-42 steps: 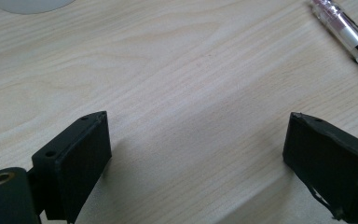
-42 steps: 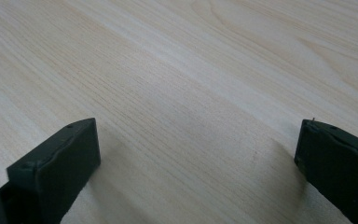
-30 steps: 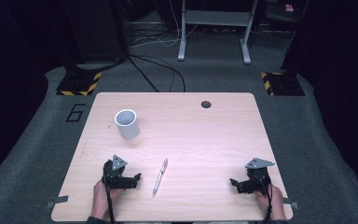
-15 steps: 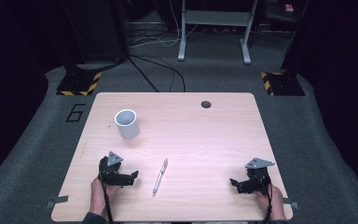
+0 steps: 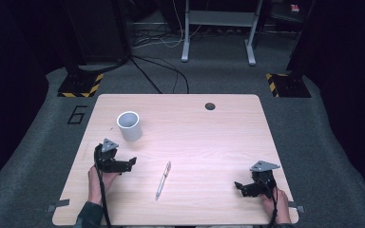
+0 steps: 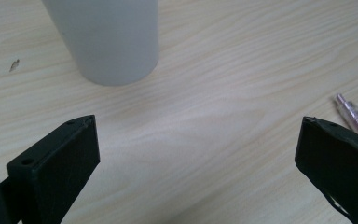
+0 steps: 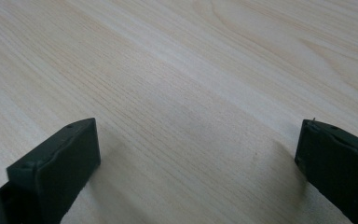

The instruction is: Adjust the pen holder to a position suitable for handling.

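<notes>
A white cup (image 5: 129,126) stands upright on the left part of the light wooden table (image 5: 218,142). A clear pen (image 5: 163,179) lies near the front middle. My left gripper (image 5: 131,163) is just in front of the cup and left of the pen, open, with nothing between its jaws. In the left gripper view the cup (image 6: 107,37) rises ahead at the upper left and the pen tip (image 6: 354,119) pokes in beside the right jaw of the gripper (image 6: 198,140). My right gripper (image 5: 240,186) rests open at the front right, over bare wood (image 7: 198,140).
A dark round hole (image 5: 210,106) sits near the table's far edge. Beyond the table lie grey carpet, cables (image 5: 161,85), a metal desk frame (image 5: 218,28) and yellow-black striped stand bases (image 5: 80,86). A "6" (image 5: 77,114) is marked on the floor at the left.
My left gripper has moved away from the front edge and a little left, closer to the cup. The right gripper, cup and pen have stayed put.
</notes>
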